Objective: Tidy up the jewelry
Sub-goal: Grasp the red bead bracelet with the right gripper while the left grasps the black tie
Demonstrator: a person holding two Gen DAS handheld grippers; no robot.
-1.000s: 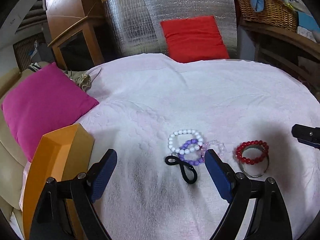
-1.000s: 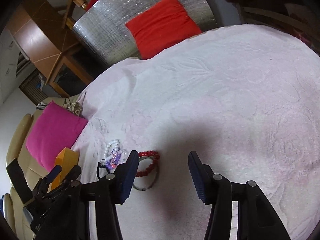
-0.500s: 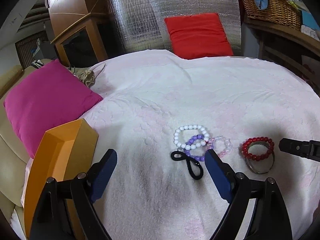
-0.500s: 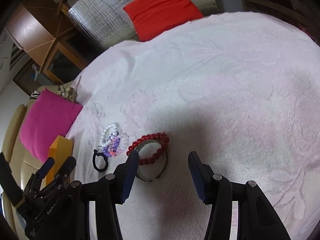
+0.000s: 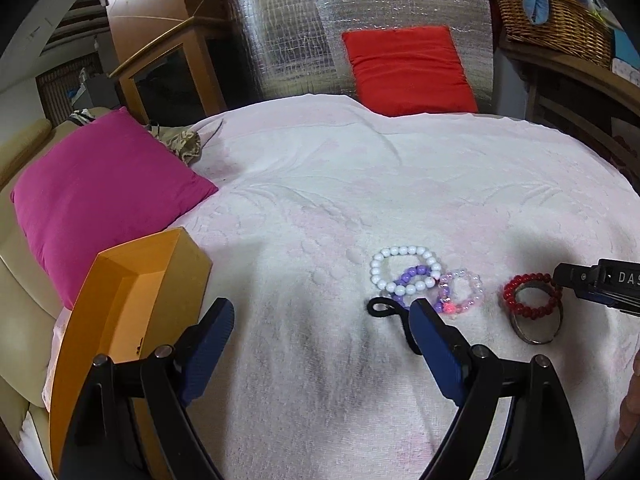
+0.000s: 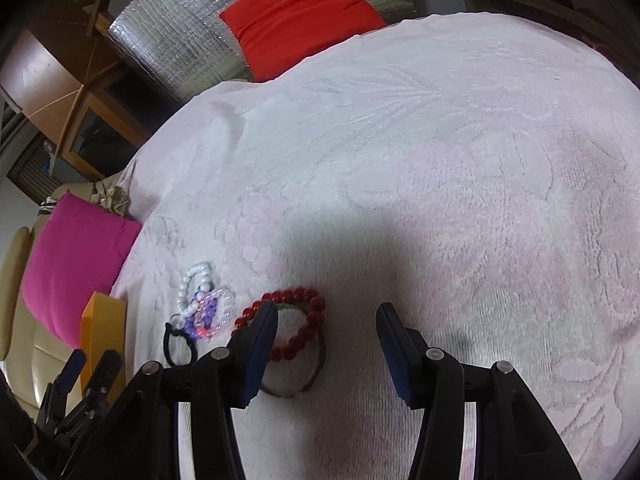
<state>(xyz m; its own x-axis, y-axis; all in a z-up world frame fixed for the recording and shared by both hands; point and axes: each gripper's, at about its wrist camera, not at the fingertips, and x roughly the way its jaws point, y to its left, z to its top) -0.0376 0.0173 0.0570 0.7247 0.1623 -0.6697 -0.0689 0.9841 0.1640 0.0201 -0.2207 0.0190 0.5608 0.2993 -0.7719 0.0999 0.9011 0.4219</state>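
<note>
On the white towel lie a white bead bracelet [image 5: 400, 264], a purple bead bracelet [image 5: 412, 278], a clear pink bracelet [image 5: 464, 294], a black hair tie [image 5: 390, 310], a red bead bracelet [image 5: 530, 296] and a metal bangle [image 5: 538, 330] under it. An open orange box [image 5: 132, 304] stands at the left. My left gripper [image 5: 320, 328] is open and empty, hovering between box and jewelry. My right gripper [image 6: 326, 332] is open; its left finger [image 6: 260, 344] lies over the red bracelet [image 6: 304, 320] and bangle [image 6: 308, 376]. The right gripper's tip also shows in the left wrist view [image 5: 592, 284].
A magenta cushion [image 5: 100, 188] lies at the left on a beige sofa. A red cushion [image 5: 408, 68] leans on a silver foil panel [image 5: 304, 32] at the back. A wicker basket [image 5: 556, 20] sits on a wooden shelf at the back right.
My right gripper has moved down and closer to the red bracelet and bangle; its left finger now overlaps them. My left gripper has pulled back slightly; the box shows more.
</note>
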